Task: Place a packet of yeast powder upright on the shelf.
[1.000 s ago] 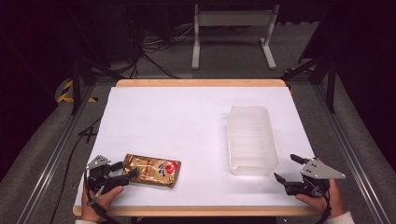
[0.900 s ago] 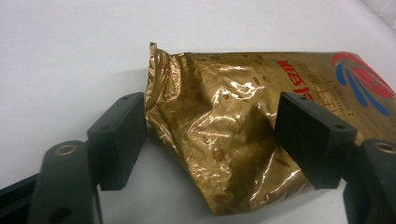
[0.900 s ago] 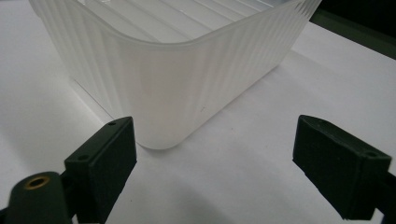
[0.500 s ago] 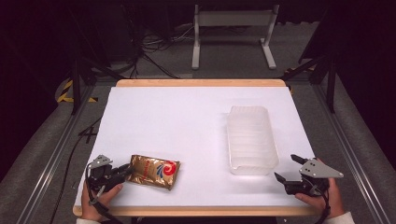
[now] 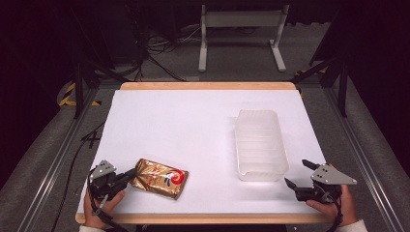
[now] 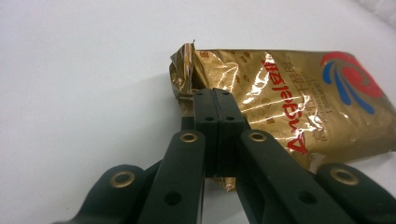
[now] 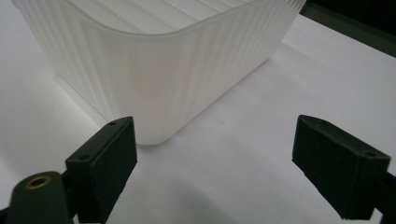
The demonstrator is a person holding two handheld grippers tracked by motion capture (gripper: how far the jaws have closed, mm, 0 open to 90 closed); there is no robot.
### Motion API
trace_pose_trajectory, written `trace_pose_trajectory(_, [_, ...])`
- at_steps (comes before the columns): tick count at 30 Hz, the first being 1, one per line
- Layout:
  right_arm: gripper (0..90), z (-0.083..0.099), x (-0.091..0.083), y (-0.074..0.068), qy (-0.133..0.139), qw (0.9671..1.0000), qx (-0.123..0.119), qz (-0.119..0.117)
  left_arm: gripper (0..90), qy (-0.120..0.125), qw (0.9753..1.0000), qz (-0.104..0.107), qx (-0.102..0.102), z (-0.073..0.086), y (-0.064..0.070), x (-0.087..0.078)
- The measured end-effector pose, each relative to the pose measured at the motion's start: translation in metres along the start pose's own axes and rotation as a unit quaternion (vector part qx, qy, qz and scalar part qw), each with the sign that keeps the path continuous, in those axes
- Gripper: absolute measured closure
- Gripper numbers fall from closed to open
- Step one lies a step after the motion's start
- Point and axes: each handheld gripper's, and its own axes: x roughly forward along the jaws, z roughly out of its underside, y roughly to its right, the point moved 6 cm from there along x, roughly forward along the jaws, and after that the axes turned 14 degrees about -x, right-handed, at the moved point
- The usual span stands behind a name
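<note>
Translucent tub [image 5: 261, 145] near right gripper [image 5: 296, 175]

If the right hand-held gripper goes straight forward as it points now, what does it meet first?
Probably the near corner of the translucent plastic bin, which stands just ahead of the open right hand-held gripper; depth is uncertain.

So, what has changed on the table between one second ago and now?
The left gripper closed on the crumpled end of the shiny gold foil packet and turned it slightly, its far end swinging toward the person. The ribbed translucent plastic tub and the open right gripper stayed put.
</note>
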Motion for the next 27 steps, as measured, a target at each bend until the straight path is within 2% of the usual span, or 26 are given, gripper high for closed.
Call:
trace_pose_trajectory(4, [14.4, 0.0, 0.0, 0.0, 0.0, 1.0, 0.001, 0.001, 90.0, 0.016, 0.9998, 0.009, 0.008, -0.004, 0.004, -0.005])
trace_pose_trajectory(6, [14.4, 0.0, 0.0, 0.0, 0.001, 1.0, 0.001, 0.0, 90.0, 0.037, 0.999, 0.021, 0.015, -0.008, 0.011, -0.011])
trace_pose_trajectory(8, [14.4, -0.001, 0.0, 0.0, 0.001, 1.0, 0.002, 0.0, 90.0, 0.042, 0.9985, 0.026, 0.022, -0.01, 0.013, -0.013])
trace_pose_trajectory(9, [14.4, -0.001, -0.001, 0.0, 0.002, 1.0, 0.001, 0.001, 90.0, 0.056, 0.9973, 0.037, 0.028, -0.015, 0.02, -0.017])
trace_pose_trajectory(13, [14.4, -0.001, -0.001, 0.0, 0.001, 1.0, 0.002, 0.002, 90.0, 0.066, 0.9956, 0.051, 0.044, -0.022, 0.031, -0.022])
trace_pose_trajectory(15, [14.4, -0.001, -0.001, 0.0, 0.001, 1.0, 0.003, 0.002, 90.0, 0.074, 0.9933, 0.064, 0.061, -0.03, 0.045, -0.024])
trace_pose_trajectory(16, [14.4, -0.001, -0.001, 0.0, 0.003, 1.0, 0.003, 0.001, 90.0, 0.074, 0.9933, 0.064, 0.061, -0.03, 0.045, -0.024])
trace_pose_trajectory(18, [14.4, -0.001, -0.001, 0.0, 0.002, 1.0, 0.003, 0.003, 90.0, 0.08, 0.9911, 0.076, 0.075, -0.037, 0.055, -0.026])
trace_pose_trajectory(19, [14.4, -0.001, -0.001, 0.0, 0.003, 1.0, 0.004, 0.002, 90.0, 0.082, 0.9889, 0.083, 0.092, -0.043, 0.066, -0.027])
trace_pose_trajectory(22, [14.4, -0.001, -0.001, 0.0, 0.003, 1.0, 0.004, 0.001, 90.0, 0.089, 0.9849, 0.095, 0.114, -0.054, 0.081, -0.029])
trace_pose_trajectory(24, [14.4, -0.001, -0.001, 0.0, 0.004, 1.0, 0.002, 0.001, 90.0, 0.091, 0.9841, 0.097, 0.118, -0.057, 0.084, -0.029])
trace_pose_trajectory(25, [14.4, -0.001, -0.002, 0.0, 0.004, 1.0, 0.003, 0.0, 90.0, 0.097, 0.9818, 0.106, 0.124, -0.065, 0.093, -0.029])
trace_pose_trajectory(26, [14.4, -0.001, -0.002, 0.0, 0.005, 1.0, 0.002, 0.0, 90.0, 0.097, 0.9818, 0.106, 0.124, -0.065, 0.093, -0.029])
trace_pose_trajectory(27, [14.4, 0.0, -0.002, 0.0, 0.004, 1.0, 0.002, 0.001, 90.0, 0.098, 0.9808, 0.105, 0.132, -0.068, 0.097, -0.028])
